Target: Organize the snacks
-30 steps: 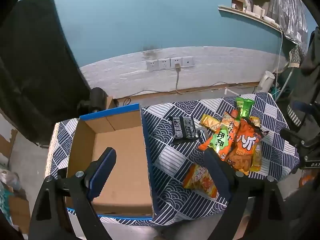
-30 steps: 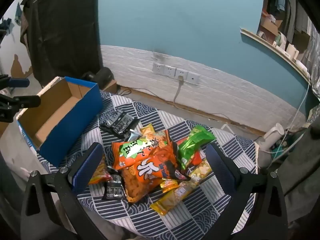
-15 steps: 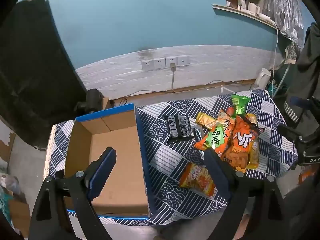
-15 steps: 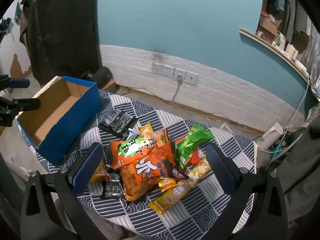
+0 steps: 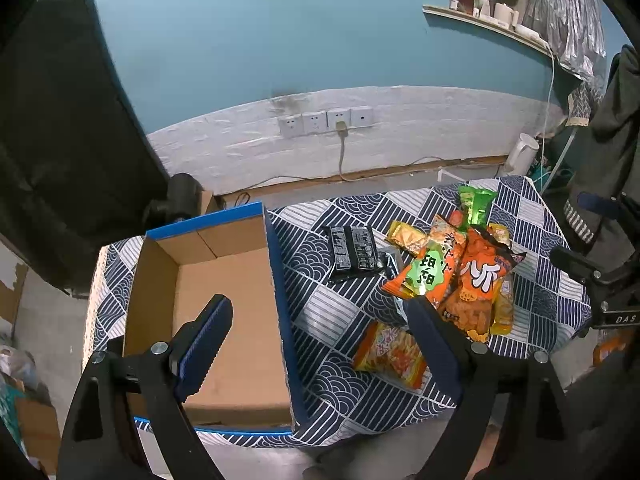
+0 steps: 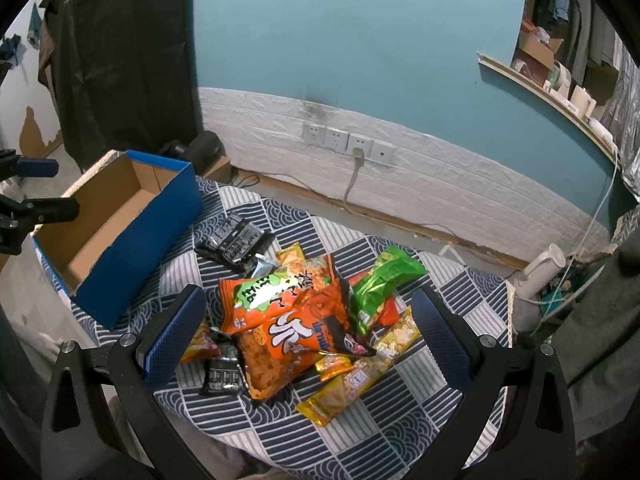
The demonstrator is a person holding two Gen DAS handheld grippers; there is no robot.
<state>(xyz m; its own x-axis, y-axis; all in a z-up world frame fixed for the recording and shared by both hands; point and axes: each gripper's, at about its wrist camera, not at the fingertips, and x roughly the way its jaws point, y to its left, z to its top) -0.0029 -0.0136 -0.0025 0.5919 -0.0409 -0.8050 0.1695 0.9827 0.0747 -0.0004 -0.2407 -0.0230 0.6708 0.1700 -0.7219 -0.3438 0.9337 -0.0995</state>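
I held the left tongs (image 5: 316, 326) wide over the blue cardboard box (image 5: 224, 300), nothing between them. The right tongs (image 6: 308, 318) gaped wide above the snack pile (image 6: 296, 320) (orange bags on top), which lay on the table (image 6: 400, 412) beside the box.

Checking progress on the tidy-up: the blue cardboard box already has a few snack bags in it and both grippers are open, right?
Not quite. The blue cardboard box holds nothing yet, as the left wrist view shows; the snack bags all lie on the patterned cloth. Both grippers are open.
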